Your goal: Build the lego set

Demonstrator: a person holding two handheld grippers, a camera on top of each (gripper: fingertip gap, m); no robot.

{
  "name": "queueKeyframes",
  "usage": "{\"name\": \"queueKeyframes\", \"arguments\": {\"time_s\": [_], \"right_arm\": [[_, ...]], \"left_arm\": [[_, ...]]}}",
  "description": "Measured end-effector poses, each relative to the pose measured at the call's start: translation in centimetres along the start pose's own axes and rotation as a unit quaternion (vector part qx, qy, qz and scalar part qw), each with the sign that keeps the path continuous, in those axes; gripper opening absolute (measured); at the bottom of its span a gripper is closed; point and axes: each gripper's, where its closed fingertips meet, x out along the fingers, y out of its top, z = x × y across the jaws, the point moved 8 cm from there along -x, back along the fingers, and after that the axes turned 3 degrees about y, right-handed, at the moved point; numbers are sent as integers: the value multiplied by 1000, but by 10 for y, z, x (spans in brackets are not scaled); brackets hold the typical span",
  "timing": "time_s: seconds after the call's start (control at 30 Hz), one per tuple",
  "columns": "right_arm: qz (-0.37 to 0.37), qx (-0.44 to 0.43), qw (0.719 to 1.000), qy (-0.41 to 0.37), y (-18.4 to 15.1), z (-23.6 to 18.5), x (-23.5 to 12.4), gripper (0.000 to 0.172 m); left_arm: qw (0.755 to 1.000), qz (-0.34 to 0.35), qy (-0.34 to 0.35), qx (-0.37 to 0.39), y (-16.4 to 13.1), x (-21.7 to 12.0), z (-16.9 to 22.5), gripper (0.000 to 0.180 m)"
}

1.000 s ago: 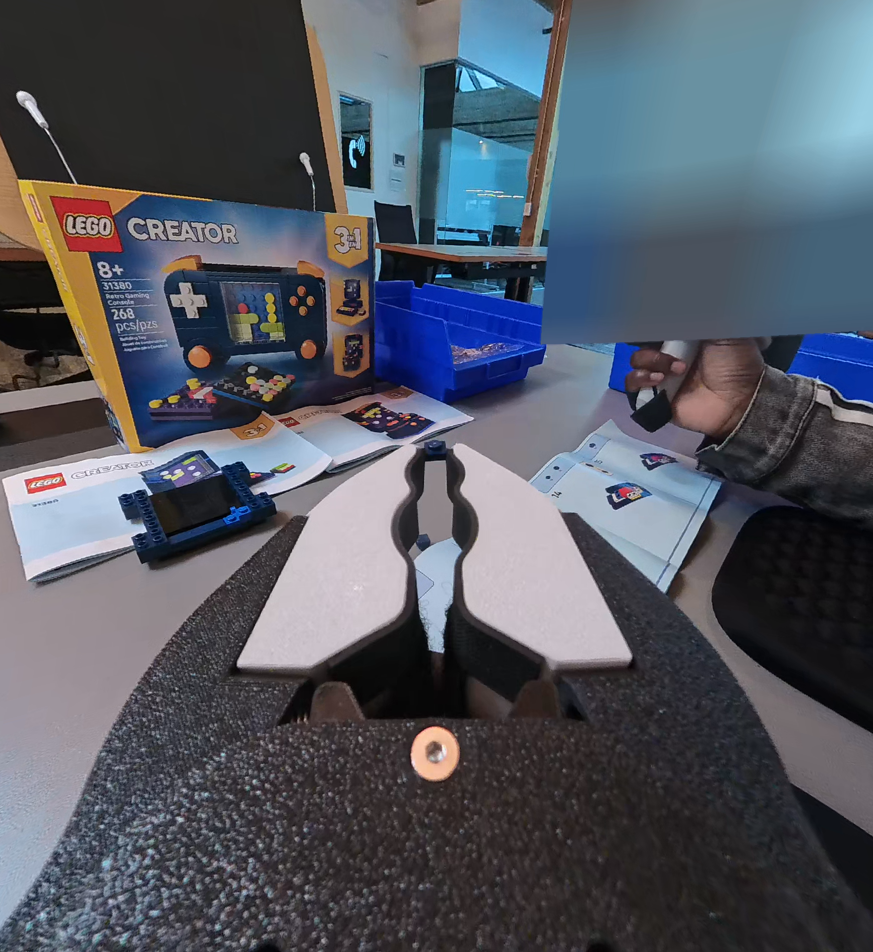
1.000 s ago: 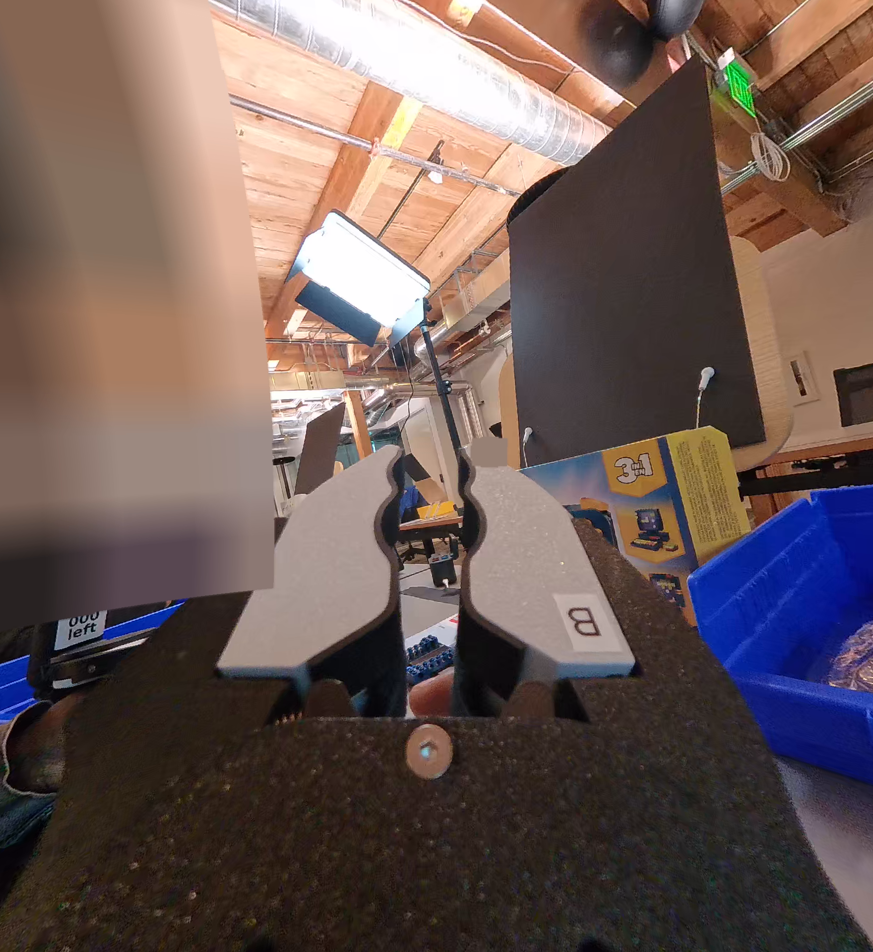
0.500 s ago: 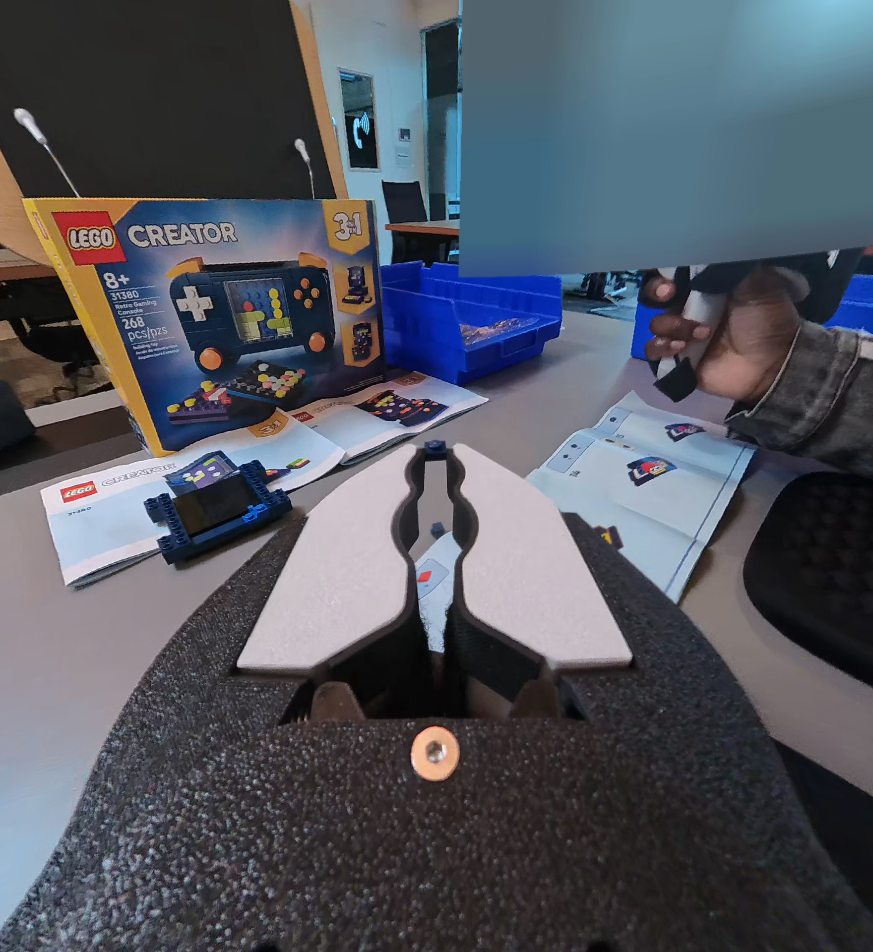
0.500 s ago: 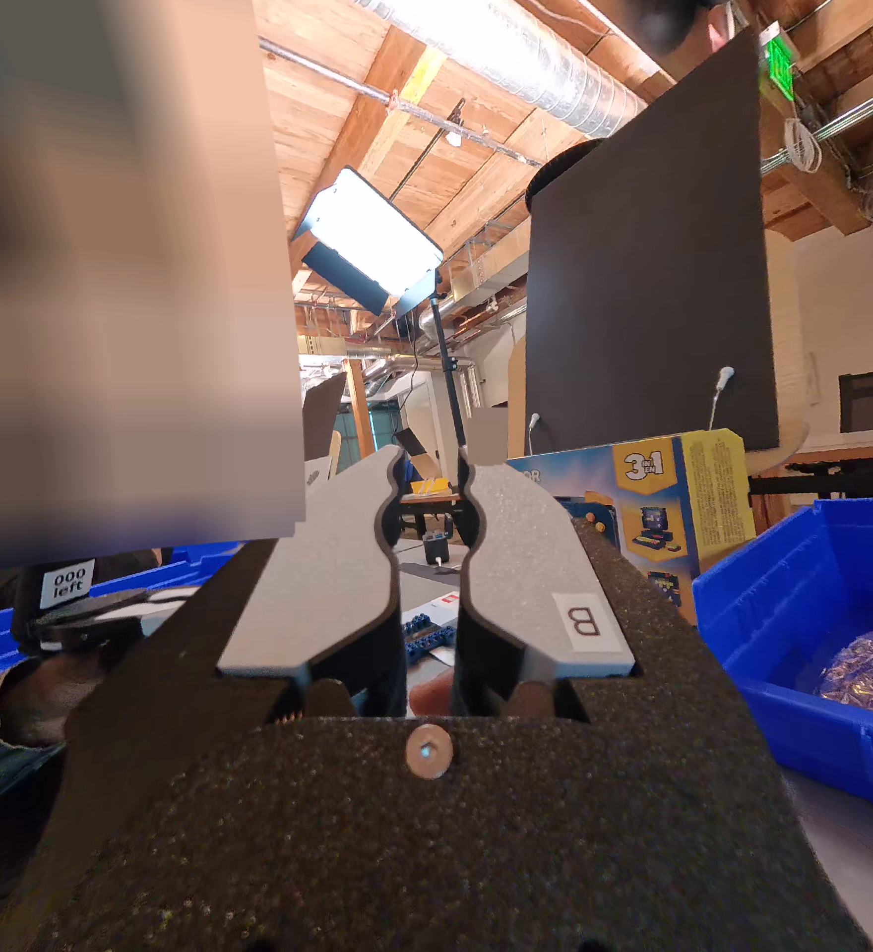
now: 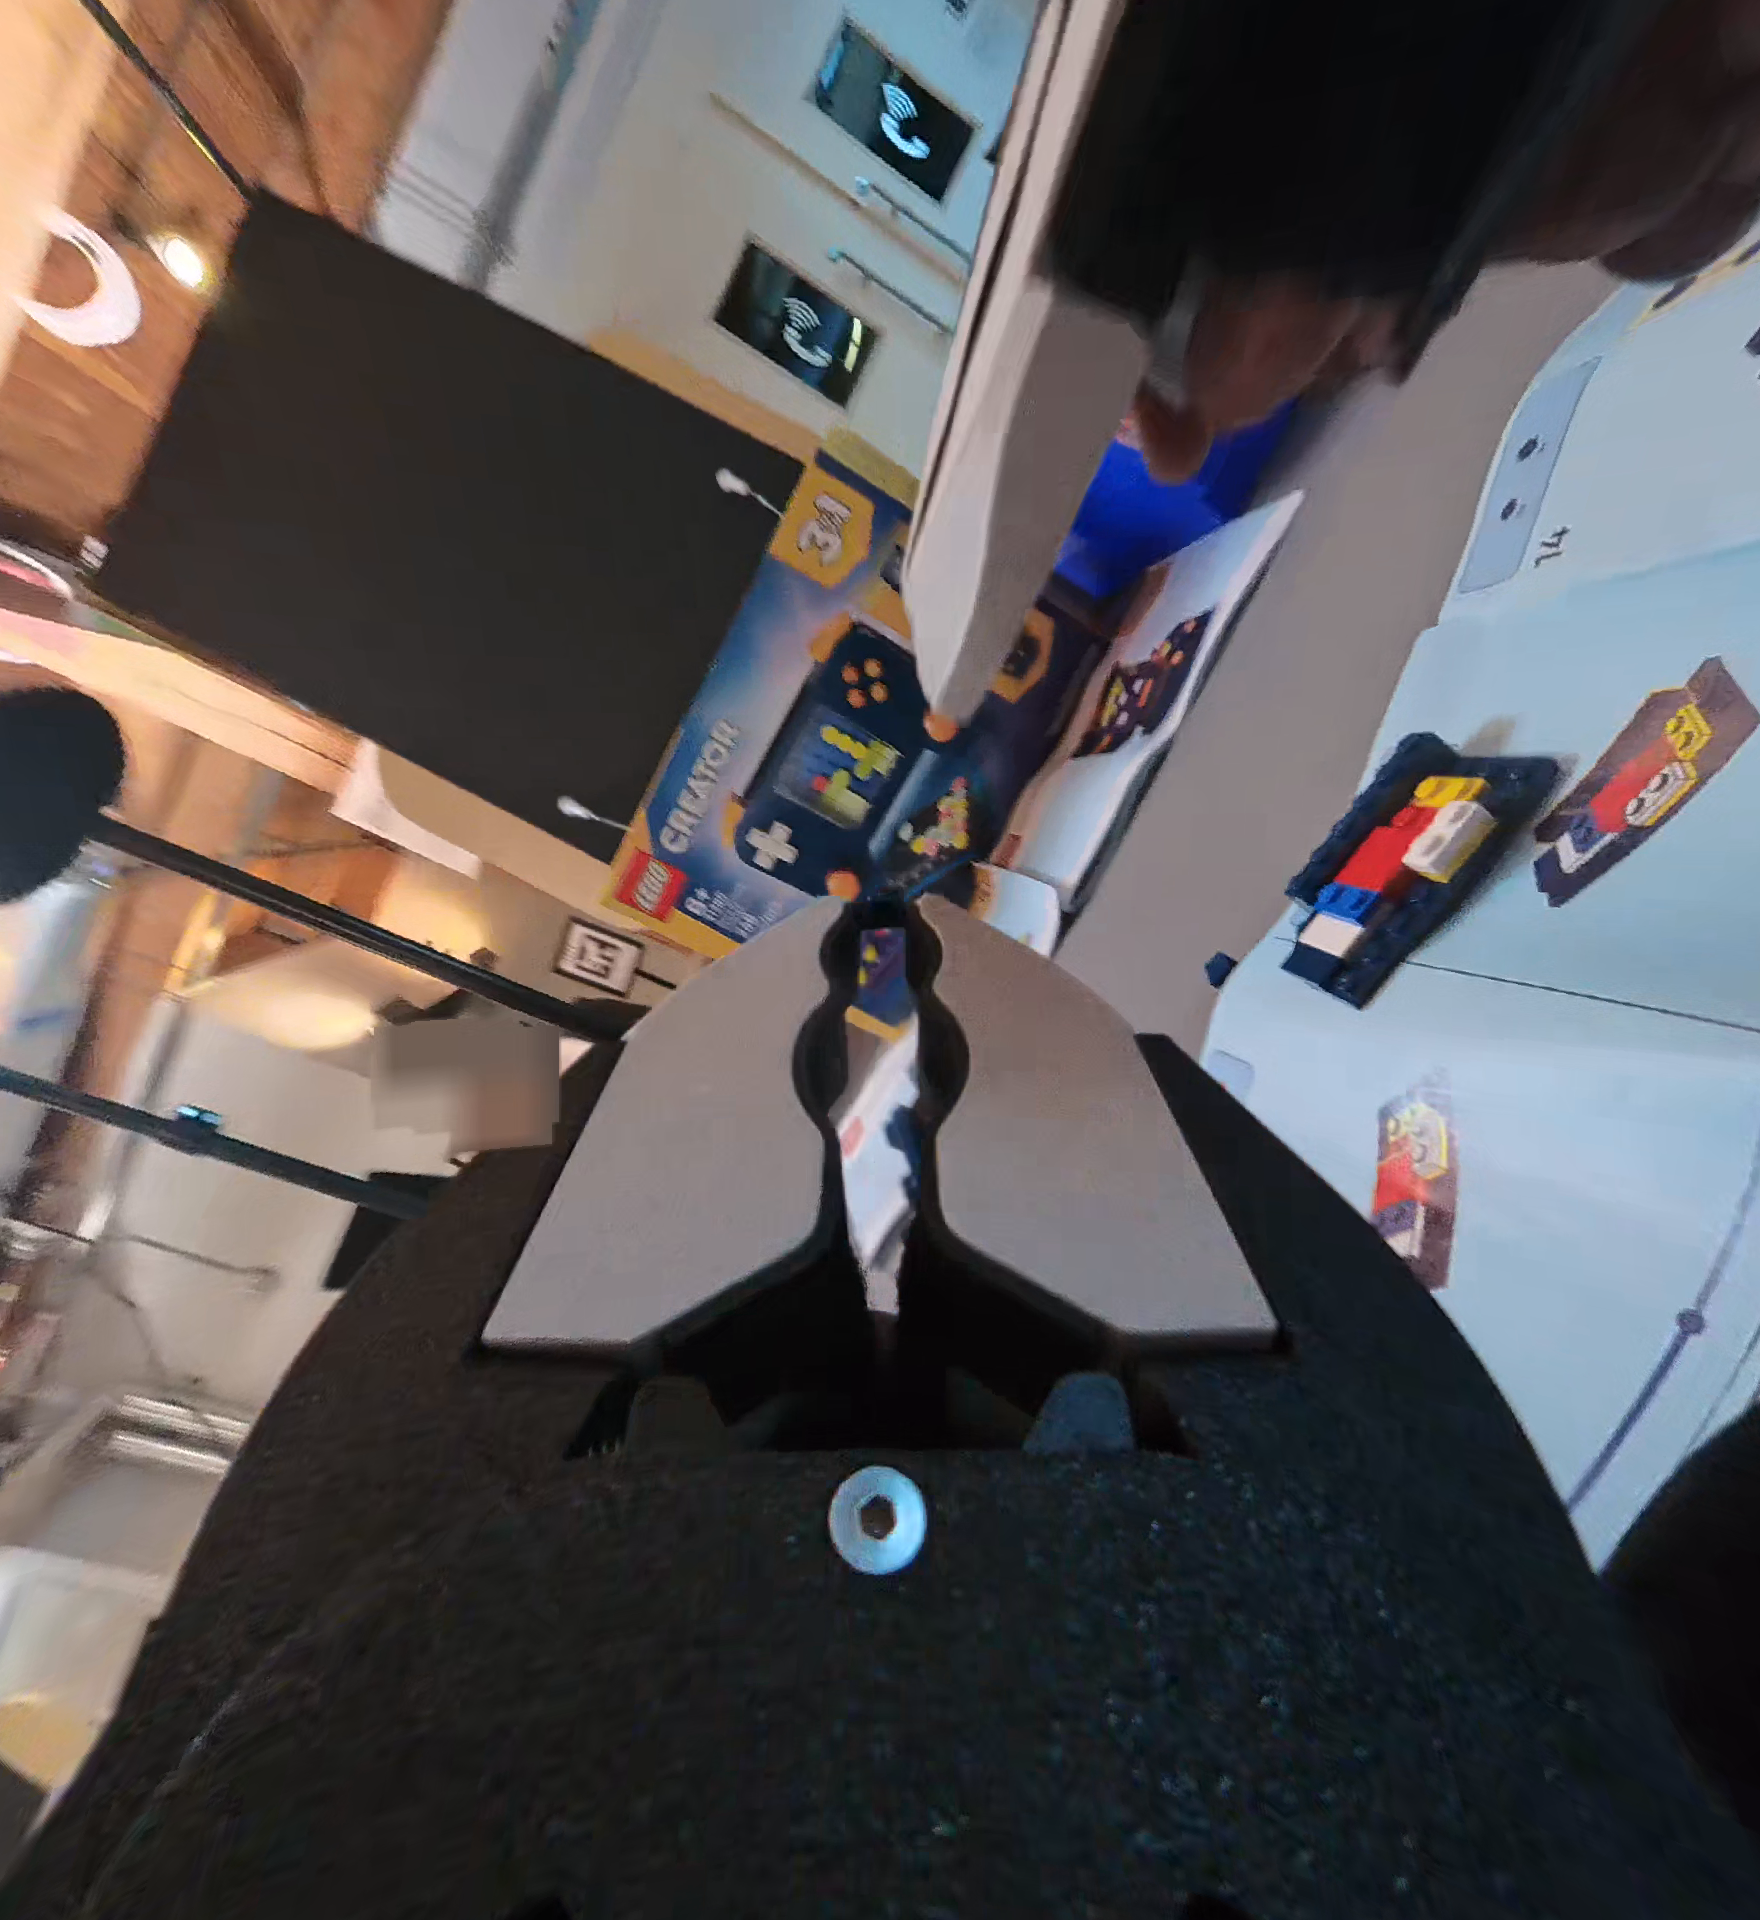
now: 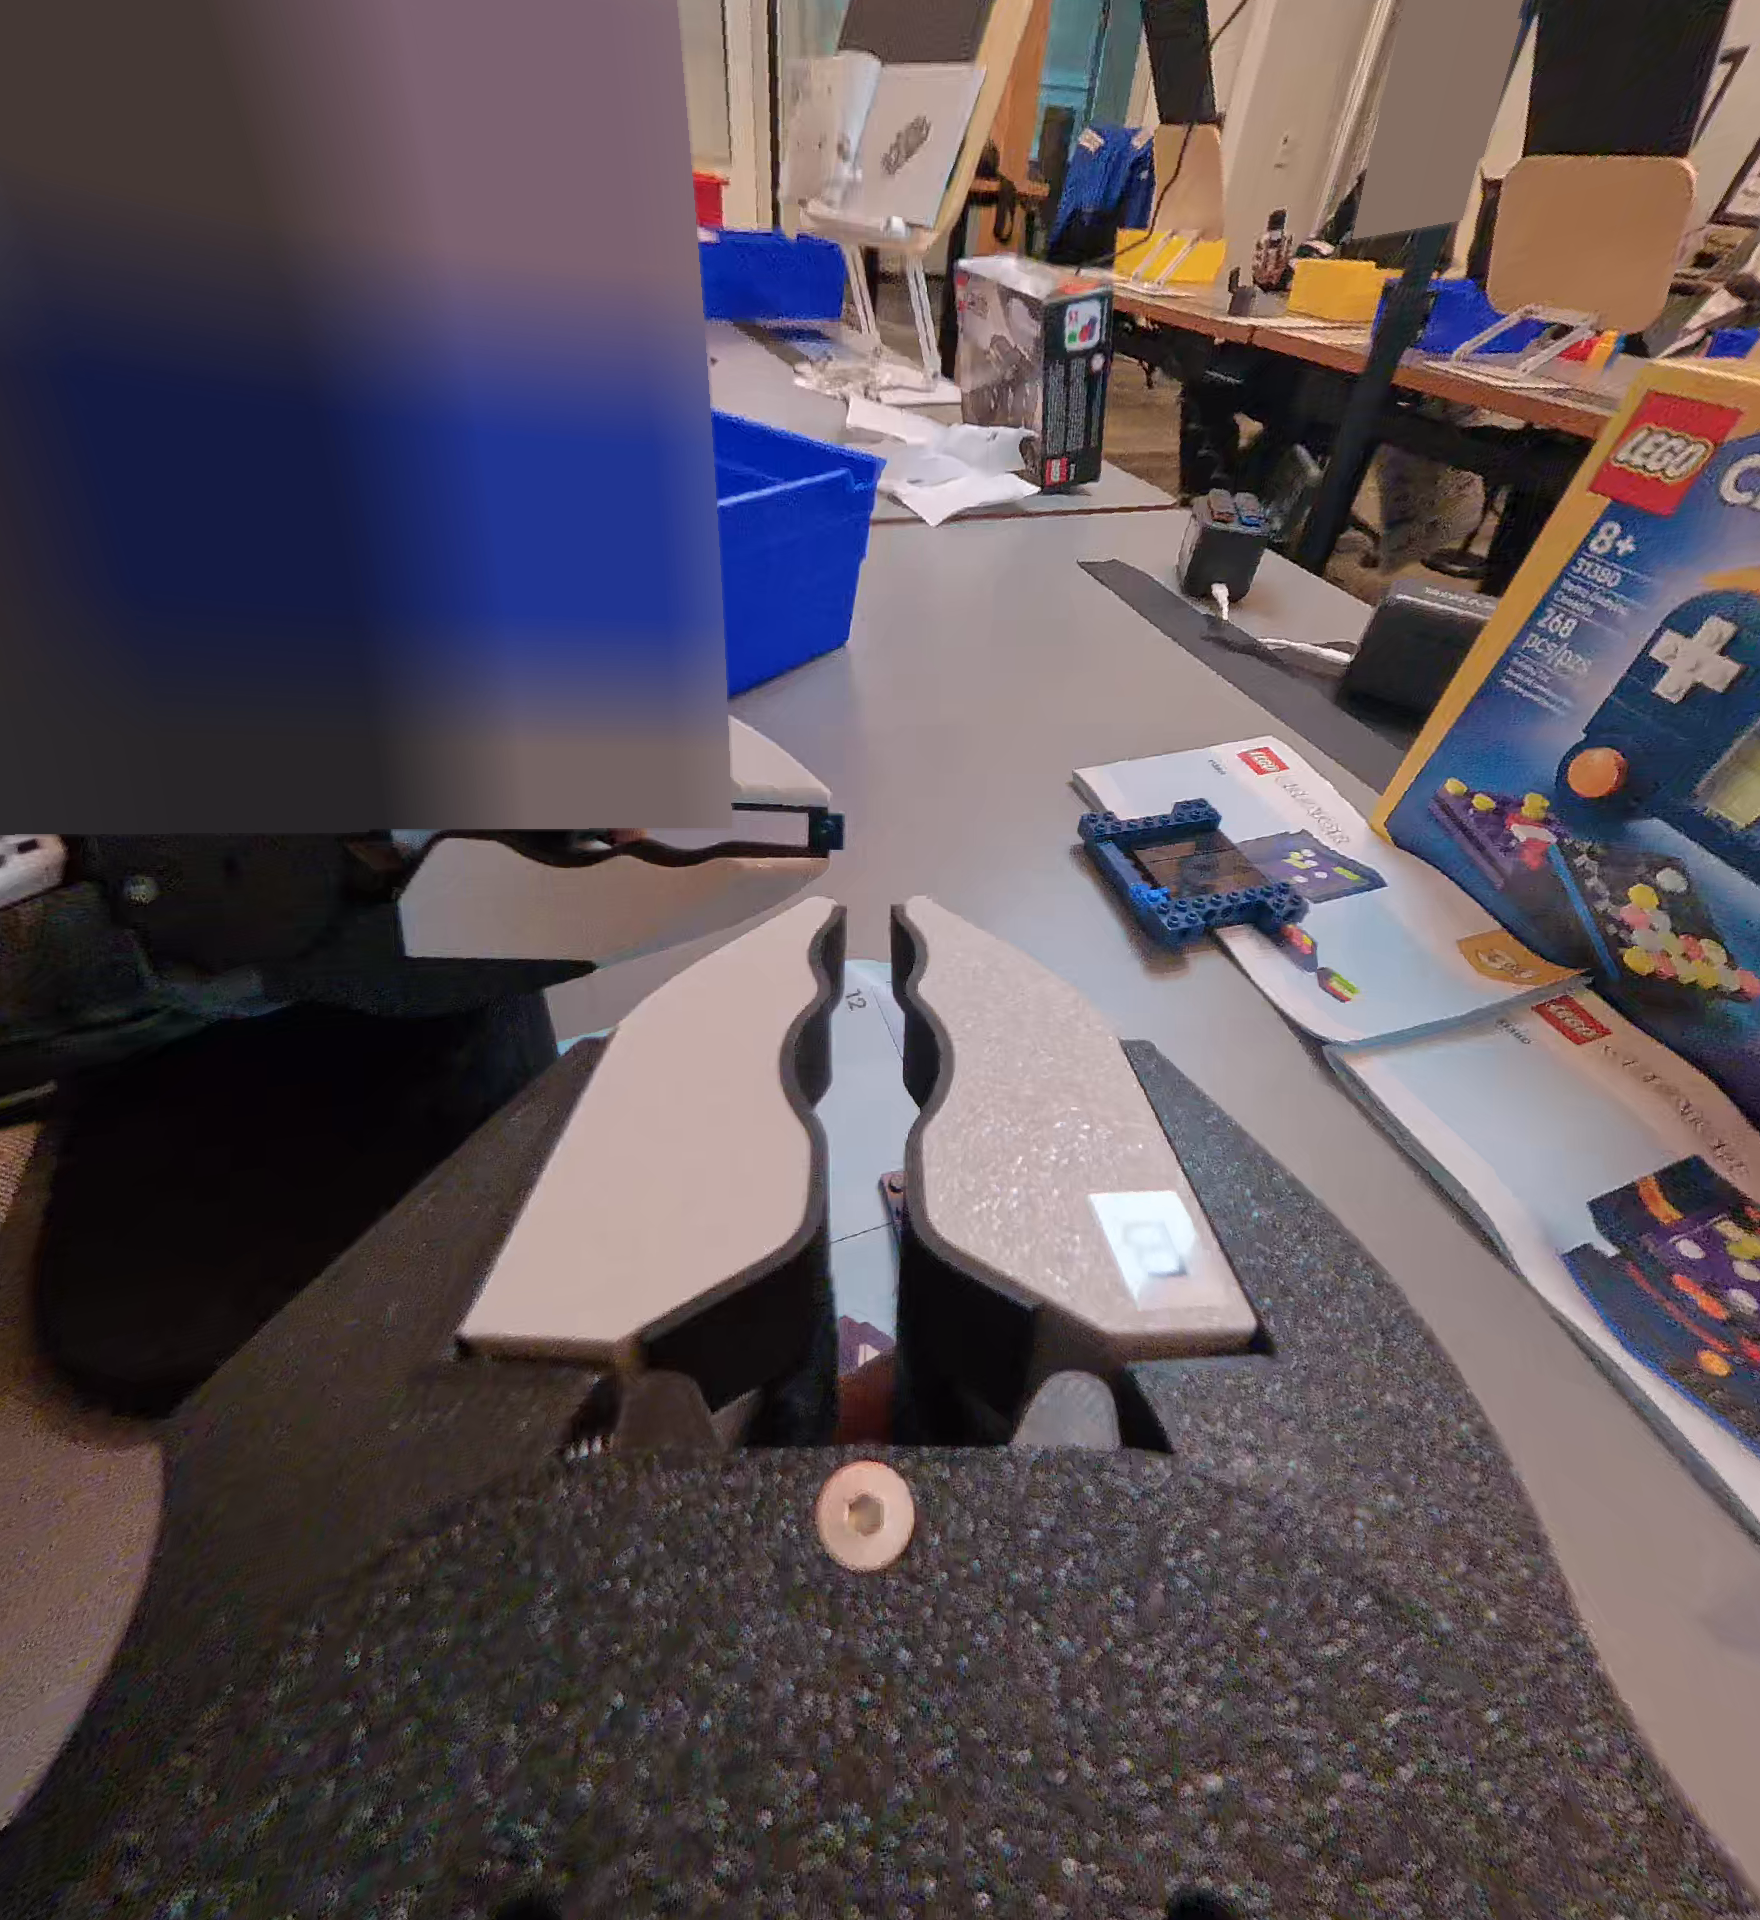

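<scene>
Dark-blue brick [image 6: 822, 831] tight between left hand-held gripper's [image 5: 881, 914] tips, perhaps crosswise; right hand-held gripper [image 6: 868, 914] narrowly agape, bare.

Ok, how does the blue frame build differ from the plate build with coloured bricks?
The frame build is an open rectangle around a dark panel; the plate build is a solid dark-blue plate stacked with red, yellow, white and blue bricks. The frame lies on a closed booklet, the plate on an open page. Both rest flat on paper.
</scene>
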Motion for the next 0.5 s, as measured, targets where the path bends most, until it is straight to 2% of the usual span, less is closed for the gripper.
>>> {"name": "queueKeyframes", "arguments": {"time_s": [0.1, 0.27, 0.5], "right_arm": [[-1, 1, 1000, 10, 3, -8, 7, 8], [4, -19, 1000, -13, 8, -16, 10, 6], [-12, -60, 997, -36, 7, -22, 13, 5]], "left_arm": [[999, 23, 23, 31, 8, -4, 0, 7], [995, 16, 39, 88, 13, -4, 6, 7], [992, 18, 49, 111, 17, -4, 8, 7]]}}
